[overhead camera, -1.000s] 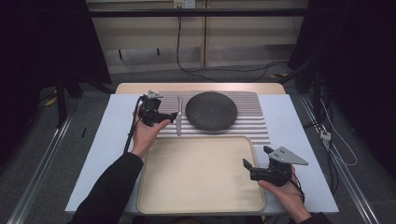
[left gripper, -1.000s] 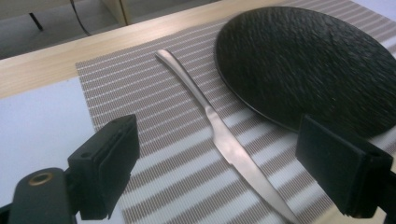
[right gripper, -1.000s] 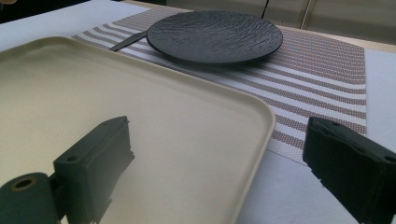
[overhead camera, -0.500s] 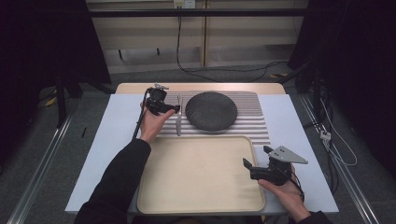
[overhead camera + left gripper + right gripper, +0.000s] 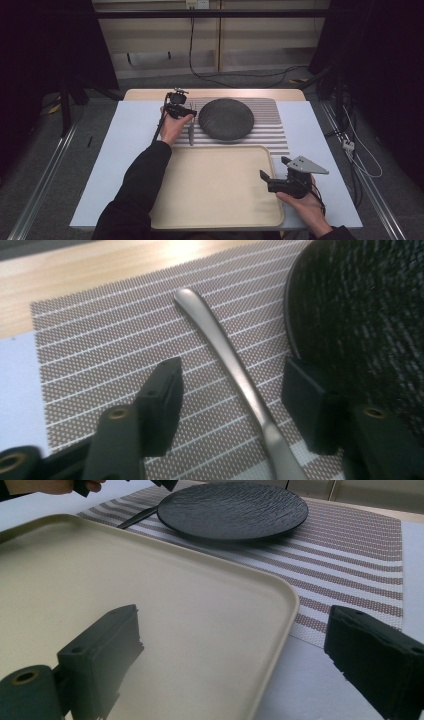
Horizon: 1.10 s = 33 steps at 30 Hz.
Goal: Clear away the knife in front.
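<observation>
Straddling the metal utensil handle (image 5: 235, 375) with my left gripper (image 5: 230, 390), jaws one on each side of it, pads not touching it; they've just been closing in but a gap shows on both sides, so nothing grasped yet. Utensil lies flat on the striped placemat (image 5: 100, 355), just beside the rim of the black plate (image 5: 360, 325), its business end hidden below the frame. From the high view, my left gripper (image 5: 181, 111) sits at the far left part of the mat, utensil (image 5: 190, 134) running toward me from it, the plate (image 5: 226, 118) to its right. My right gripper (image 5: 272, 179) hangs over the near right corner of the beige tray (image 5: 215, 185), jaws wide apart and holding nothing; right gripper view shows tray edge (image 5: 280, 610) between them
</observation>
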{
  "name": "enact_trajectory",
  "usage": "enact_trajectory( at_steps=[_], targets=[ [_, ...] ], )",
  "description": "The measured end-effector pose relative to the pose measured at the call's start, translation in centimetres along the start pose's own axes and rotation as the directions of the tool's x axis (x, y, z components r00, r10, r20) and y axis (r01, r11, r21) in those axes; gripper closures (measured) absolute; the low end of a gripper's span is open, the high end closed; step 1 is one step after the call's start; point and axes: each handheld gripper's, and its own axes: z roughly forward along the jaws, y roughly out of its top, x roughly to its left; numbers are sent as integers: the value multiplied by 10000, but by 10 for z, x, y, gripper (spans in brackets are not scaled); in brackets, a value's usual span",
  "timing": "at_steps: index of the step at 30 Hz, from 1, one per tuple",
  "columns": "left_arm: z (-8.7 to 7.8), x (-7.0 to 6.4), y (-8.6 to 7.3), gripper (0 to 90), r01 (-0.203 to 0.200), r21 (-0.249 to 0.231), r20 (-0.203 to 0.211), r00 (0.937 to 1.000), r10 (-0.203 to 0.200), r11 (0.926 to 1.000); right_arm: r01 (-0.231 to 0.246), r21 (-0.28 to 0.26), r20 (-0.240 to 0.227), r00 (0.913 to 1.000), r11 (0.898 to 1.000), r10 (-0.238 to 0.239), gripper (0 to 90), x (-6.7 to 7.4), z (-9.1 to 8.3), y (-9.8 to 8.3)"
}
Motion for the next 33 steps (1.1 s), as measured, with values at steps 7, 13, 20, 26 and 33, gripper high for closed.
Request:
enact_trajectory(
  at_steps=[7, 13, 20, 26, 33],
  targets=[
    [8, 0, -2, 572, 223, 122, -142, 9997, -222, 9997, 31, 31, -62, 10000, 10000, -31, 79, 1, 1, 0],
    [15, -5, -1, 616, 112, 317, -133, 9999, -108, 9994, 52, 19, -88, 9999, 10000, -52, 79, 1, 1, 0],
    [16, -8, 1, 735, 122, 585, 47, 9999, -125, 9982, 102, 0, -105, 9999, 9999, -102, 80, 1, 0, 0],
    [14, -5, 4, 755, 179, 913, 123, 9997, -191, 9957, 154, -20, -137, 9998, 9999, -155, 81, 2, 0, 0],
    [12, -2, 6, 797, -5, 1250, 161, 9999, -15, 9922, 170, -6, -159, 9997, 9999, -170, 81, 2, 0, 0]
  ],
)
